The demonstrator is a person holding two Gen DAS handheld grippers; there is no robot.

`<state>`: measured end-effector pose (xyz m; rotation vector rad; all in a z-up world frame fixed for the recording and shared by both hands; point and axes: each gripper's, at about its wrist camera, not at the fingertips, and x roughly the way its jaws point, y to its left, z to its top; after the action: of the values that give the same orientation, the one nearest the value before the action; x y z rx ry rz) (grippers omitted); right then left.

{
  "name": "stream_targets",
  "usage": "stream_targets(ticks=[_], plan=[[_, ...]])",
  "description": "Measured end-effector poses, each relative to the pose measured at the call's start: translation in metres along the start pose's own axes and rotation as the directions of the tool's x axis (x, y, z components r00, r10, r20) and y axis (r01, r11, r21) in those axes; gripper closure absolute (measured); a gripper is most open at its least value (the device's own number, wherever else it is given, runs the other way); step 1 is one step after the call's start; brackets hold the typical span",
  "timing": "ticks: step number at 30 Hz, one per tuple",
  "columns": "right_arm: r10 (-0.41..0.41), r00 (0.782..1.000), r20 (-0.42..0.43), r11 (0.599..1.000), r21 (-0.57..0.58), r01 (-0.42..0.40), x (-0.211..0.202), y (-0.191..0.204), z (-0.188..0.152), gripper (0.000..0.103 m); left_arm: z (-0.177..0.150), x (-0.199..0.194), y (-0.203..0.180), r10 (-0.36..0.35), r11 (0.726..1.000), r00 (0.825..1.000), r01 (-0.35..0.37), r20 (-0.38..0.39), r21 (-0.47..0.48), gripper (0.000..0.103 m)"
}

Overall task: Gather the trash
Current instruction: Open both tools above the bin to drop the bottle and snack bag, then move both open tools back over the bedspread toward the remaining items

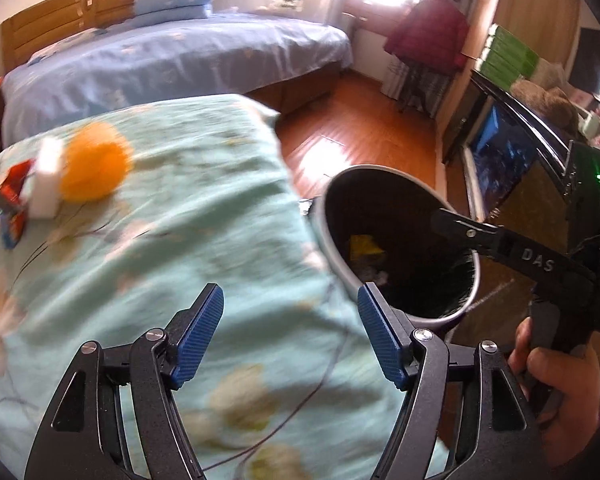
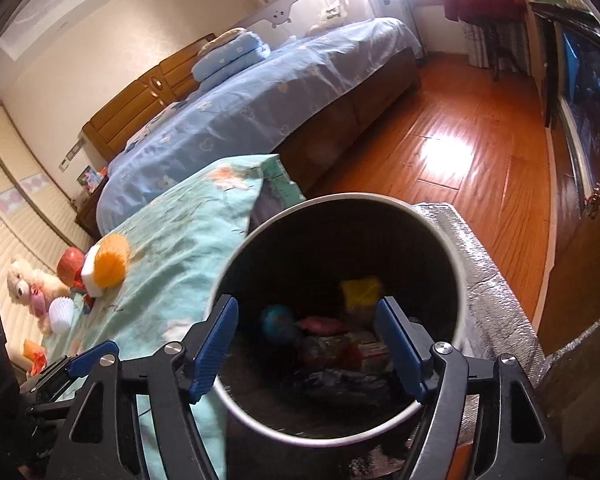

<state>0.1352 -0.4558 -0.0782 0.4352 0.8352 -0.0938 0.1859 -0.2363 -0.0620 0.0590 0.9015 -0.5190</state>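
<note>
Directly below the right gripper (image 2: 308,344) stands the bin (image 2: 460,280), its round mouth facing up, with a yellow packet (image 2: 360,290), a blue ball and other wrappers lying at the bottom. That gripper's jaws are spread wide with nothing between them, so whatever it carried has most likely gone in. Beside the bin to the left lies the green flowered quilt (image 1: 204,208), over which the left gripper (image 1: 290,332) hovers, also spread and empty. Ahead of it and well to the left, far up the quilt, sit an orange fluffy ball (image 1: 96,168), a white block (image 1: 48,178) touching it, and a red wrapper (image 1: 14,188) just beyond. The left hand looks the nearer one for that cluster; the next reach should go forward and leftward, away from the bin.
</note>
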Motion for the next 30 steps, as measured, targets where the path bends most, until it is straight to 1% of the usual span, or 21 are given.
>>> stream_targets(ticks=[5,14,19,30], plan=[[0.029,1.0,-0.002,0.999,-0.043,-0.029,-0.002,0.026,-0.007,0.027,-0.014,-0.009,0.03,0.034,0.998,0.999,-0.034,-0.005,-0.06,0.032],[0.077,0.996,-0.045,0.99,-0.117,-0.082,0.009,0.078,-0.024,0.026,-0.035,-0.03,0.083,0.092,0.983,0.996,-0.09,0.007,-0.16,0.032],[0.103,0.992,-0.074,0.981,-0.155,-0.114,0.018,0.105,-0.036,0.025,-0.046,-0.043,0.111,0.13,0.969,0.991,-0.123,0.017,-0.215,0.032],[0.138,0.983,-0.124,0.959,-0.23,-0.163,0.037,0.158,-0.051,0.025,-0.063,-0.061,0.164,0.185,0.936,0.983,-0.171,0.016,-0.309,0.032]])
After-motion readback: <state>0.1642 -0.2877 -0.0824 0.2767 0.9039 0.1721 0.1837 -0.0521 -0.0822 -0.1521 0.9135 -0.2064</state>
